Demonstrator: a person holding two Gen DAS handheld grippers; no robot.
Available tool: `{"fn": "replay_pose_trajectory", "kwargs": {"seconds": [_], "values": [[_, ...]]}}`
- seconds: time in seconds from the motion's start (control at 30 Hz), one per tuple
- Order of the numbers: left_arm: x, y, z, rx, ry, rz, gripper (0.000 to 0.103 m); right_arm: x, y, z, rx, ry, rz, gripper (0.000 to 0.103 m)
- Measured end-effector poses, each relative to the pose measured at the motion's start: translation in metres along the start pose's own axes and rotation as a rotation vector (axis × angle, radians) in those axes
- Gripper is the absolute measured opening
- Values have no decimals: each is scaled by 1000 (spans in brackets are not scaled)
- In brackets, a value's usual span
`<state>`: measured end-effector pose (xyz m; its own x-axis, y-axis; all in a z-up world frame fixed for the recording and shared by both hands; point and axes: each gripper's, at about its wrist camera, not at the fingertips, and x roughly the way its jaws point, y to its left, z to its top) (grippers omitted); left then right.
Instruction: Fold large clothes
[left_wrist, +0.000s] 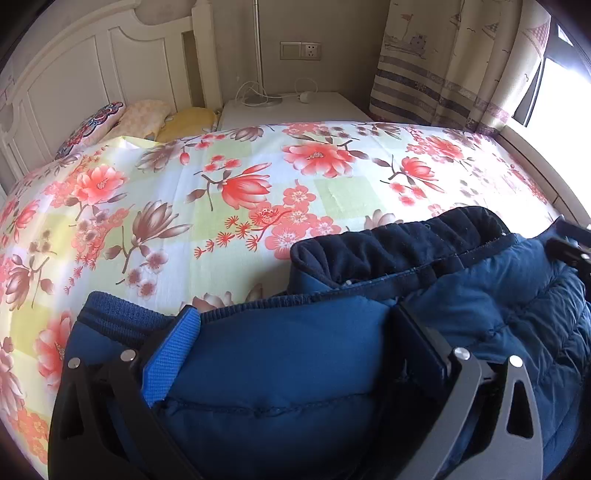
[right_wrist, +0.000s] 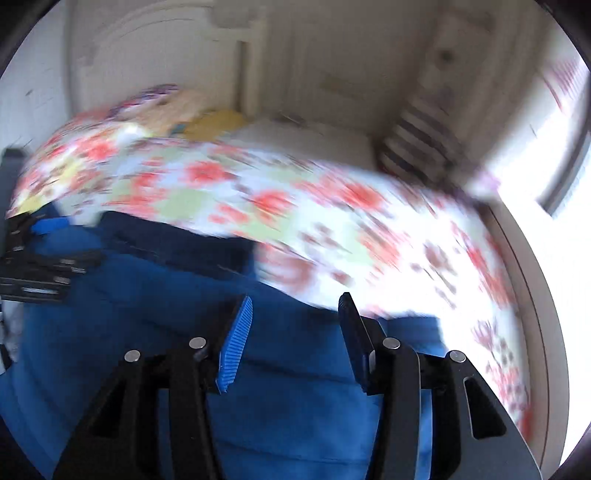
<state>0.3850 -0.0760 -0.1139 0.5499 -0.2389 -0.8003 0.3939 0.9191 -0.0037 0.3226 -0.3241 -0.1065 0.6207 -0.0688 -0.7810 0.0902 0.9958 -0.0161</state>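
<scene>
Blue padded jacket (left_wrist: 280, 369) lies on the floral bedspread (left_wrist: 221, 192).

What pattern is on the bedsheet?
Red-pink flowers on pale green and white checks on the bedsheet, clearest in left wrist view.

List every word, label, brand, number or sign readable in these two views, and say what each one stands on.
None can be read.
The blue padded jacket shows no label or logo.
The curtain has boat drawings and patterned bands, no legible lettering.
The wall switch and socket plate bears no readable marking.
The floral bedsheet is flowers only.
The right wrist view is too blurred to read anything.
</scene>
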Motion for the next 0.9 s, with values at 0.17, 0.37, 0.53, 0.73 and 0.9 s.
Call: {"fn": "replay_pose_trajectory", "kwargs": {"seconds": [0.17, 0.37, 0.53, 0.73, 0.9], "values": [[-3, 0, 3, -3, 13, -6, 101, 13, -19, -8, 103, -2, 72, 51], [-50, -50, 22, 63, -70, -70, 100, 13, -15, -9, 79, -6, 43, 51], [4, -119, 5, 236, 57, -8, 101, 12, -13, -10, 63, -12, 17, 51], [-13, -69, 11, 108, 37, -127, 88, 13, -14, -11, 67, -15, 26, 51], [-22, 41, 10, -67, 14, 18, 90, 13, -15, -11, 70, -16, 29, 51]]}}
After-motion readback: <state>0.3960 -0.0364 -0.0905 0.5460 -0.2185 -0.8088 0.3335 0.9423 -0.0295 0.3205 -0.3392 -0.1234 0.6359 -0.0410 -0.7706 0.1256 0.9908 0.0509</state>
